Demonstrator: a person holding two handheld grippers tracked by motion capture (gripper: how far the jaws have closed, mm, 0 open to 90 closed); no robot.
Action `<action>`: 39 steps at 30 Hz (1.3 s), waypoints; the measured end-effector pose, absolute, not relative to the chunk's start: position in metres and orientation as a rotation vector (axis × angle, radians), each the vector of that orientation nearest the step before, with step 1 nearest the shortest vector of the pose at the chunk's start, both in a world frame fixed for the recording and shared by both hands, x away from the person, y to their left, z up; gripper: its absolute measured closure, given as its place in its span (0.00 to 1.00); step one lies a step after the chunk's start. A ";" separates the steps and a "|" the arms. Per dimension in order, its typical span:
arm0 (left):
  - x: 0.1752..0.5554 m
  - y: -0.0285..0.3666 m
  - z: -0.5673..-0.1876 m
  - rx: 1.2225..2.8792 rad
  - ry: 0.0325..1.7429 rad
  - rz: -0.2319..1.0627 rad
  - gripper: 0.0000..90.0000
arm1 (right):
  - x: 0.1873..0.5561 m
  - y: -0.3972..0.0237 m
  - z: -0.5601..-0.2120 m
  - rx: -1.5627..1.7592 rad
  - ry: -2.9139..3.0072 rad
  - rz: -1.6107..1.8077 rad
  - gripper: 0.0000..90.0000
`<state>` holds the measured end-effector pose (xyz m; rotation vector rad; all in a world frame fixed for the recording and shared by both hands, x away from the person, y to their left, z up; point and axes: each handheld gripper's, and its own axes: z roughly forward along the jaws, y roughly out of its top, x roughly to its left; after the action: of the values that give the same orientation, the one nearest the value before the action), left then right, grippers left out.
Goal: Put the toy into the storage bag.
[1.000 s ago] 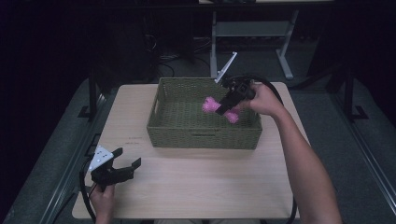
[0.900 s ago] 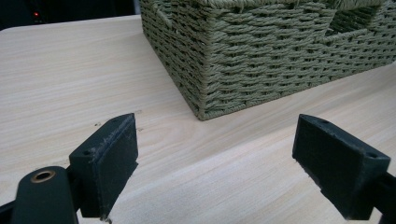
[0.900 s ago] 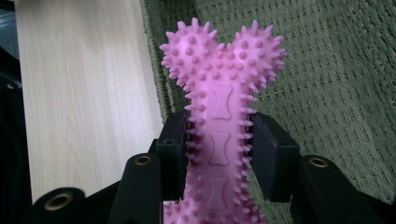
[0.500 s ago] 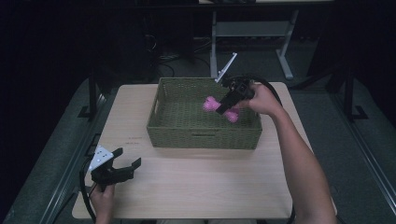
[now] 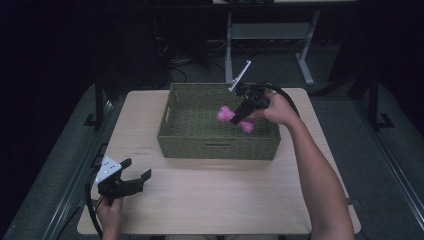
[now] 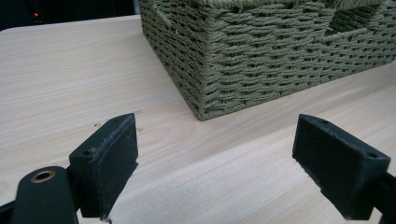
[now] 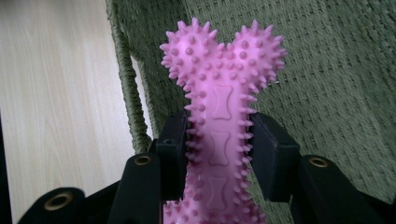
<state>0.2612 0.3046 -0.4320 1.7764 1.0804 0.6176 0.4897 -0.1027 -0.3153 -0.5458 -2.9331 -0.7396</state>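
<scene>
Over the green woven basket (image 5: 172, 131), inside its right half: pink spiked bone toy (image 5: 235, 119) clamped by its shaft in right gripper (image 5: 239, 119), above the basket floor. At the table's (image 5: 225, 195) near-left corner: left gripper (image 5: 136, 176), jaws spread wide, nothing between.

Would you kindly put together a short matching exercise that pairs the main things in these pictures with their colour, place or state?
Things:
1. bone toy
2. basket
3. left gripper
4. right gripper

Descriptions:
A. woven, olive green, standing on the table
B. open, nothing between its fingers, low over the near left corner of the table
C. pink and spiky, held over the basket
D. shut on the shaft of the toy

Pairs: 1-C, 2-A, 3-B, 4-D
</scene>
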 end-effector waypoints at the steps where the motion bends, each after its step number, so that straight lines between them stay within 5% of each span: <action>1: 0.261 0.305 -0.432 1.777 1.082 0.614 0.15 | 0.490 -0.103 -0.317 -0.550 -2.932 -0.740 0.65; 39: 0.261 0.303 -0.432 1.784 1.078 0.617 0.15 | 0.496 -0.102 -0.353 -0.586 -2.895 -0.673 0.64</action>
<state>0.2614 0.3030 -0.4322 1.7836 1.0779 0.6166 0.4965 -0.1019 -0.3535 -0.5861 -2.8949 -0.6727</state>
